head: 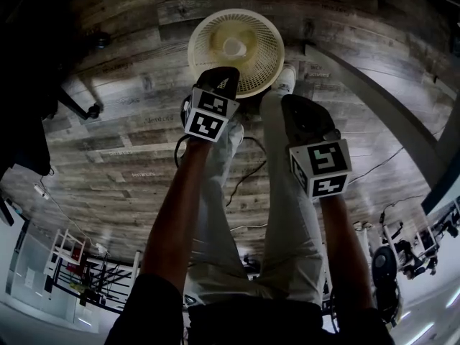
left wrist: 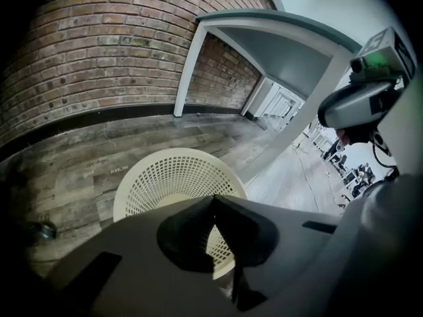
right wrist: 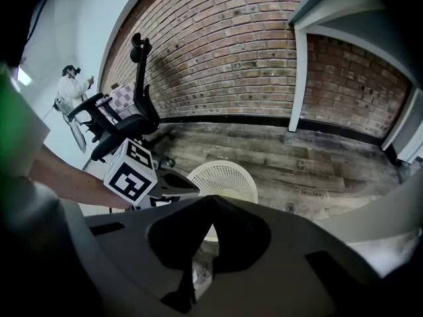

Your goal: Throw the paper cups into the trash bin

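Observation:
A cream mesh trash bin (head: 253,69) stands on the wooden floor just ahead of both grippers. Down inside it lies a pale round thing (head: 233,47) that looks like a paper cup. My left gripper (head: 223,74) hangs at the bin's near rim, and its jaws meet with nothing between them. In the left gripper view the bin (left wrist: 165,180) lies right beyond the closed left gripper (left wrist: 213,200). My right gripper (head: 296,105) is to the right of the bin, also shut and empty. From the right gripper (right wrist: 210,200), the bin (right wrist: 225,177) sits a little farther off.
A black office chair (right wrist: 125,107) stands left of the bin by the brick wall (right wrist: 218,51). A white table leg (left wrist: 187,71) rises behind the bin, under a grey tabletop (left wrist: 284,22). Cables (head: 248,175) trail on the floor by the person's legs. Another person (right wrist: 69,84) stands far off.

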Action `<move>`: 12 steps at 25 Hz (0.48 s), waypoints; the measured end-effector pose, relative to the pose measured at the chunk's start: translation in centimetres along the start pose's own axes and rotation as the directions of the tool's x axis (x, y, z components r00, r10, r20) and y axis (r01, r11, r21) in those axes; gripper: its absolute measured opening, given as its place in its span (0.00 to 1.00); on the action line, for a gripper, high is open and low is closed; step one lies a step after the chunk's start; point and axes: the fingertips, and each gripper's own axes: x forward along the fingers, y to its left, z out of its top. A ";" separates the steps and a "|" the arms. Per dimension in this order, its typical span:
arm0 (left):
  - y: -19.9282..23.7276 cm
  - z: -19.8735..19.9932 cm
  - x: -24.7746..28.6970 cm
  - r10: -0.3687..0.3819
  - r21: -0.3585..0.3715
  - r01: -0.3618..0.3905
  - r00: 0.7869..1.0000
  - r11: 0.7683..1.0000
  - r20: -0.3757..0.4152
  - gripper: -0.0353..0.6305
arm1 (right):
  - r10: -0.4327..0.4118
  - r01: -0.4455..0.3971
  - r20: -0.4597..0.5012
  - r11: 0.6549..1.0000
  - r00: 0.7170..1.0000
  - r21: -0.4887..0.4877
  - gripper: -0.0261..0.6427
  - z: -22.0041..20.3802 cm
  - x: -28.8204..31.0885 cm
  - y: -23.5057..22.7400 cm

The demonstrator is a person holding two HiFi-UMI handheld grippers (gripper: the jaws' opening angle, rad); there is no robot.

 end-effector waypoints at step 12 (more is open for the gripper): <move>-1.9 4.1 -11.1 0.033 0.012 -0.034 0.998 0.999 0.056 0.07 | -0.001 0.004 0.056 0.998 0.998 -0.061 0.05 5.5 -5.8 3.1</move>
